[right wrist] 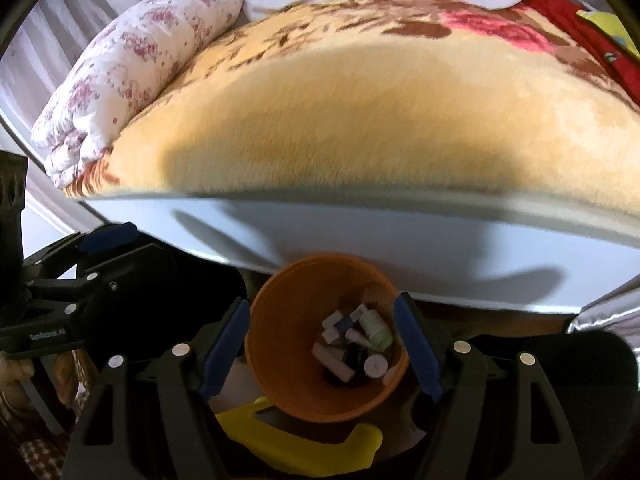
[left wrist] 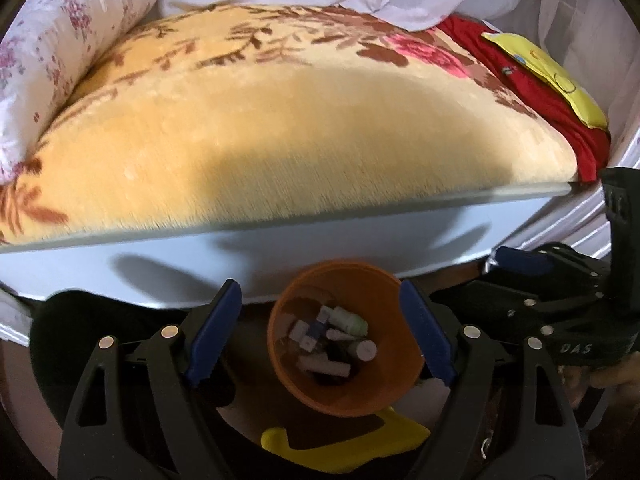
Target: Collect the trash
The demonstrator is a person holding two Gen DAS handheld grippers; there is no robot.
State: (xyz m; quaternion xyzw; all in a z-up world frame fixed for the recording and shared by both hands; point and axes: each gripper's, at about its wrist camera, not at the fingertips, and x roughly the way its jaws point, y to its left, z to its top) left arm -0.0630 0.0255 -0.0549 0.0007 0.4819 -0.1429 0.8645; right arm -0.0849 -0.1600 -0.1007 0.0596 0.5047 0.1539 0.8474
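Note:
An orange bin (left wrist: 288,376) stands on the floor below the bed's edge and holds several small tubes and bottles (left wrist: 340,340). It also shows in the right wrist view (right wrist: 288,372), with the same trash (right wrist: 356,348) inside. My left gripper (left wrist: 320,336) hovers above the bin, open and empty. My right gripper (right wrist: 322,346) hovers above it too, open and empty. Each gripper shows at the side of the other's view: the right one (left wrist: 560,280), the left one (right wrist: 80,276).
A bed with a yellow floral blanket (left wrist: 280,128) fills the upper view, with a white frame edge (left wrist: 280,252). A flowered pillow (left wrist: 60,52) lies at left, red cloth (left wrist: 540,92) and a yellow item (left wrist: 560,80) at right. A yellow plastic piece (left wrist: 340,444) lies by the bin.

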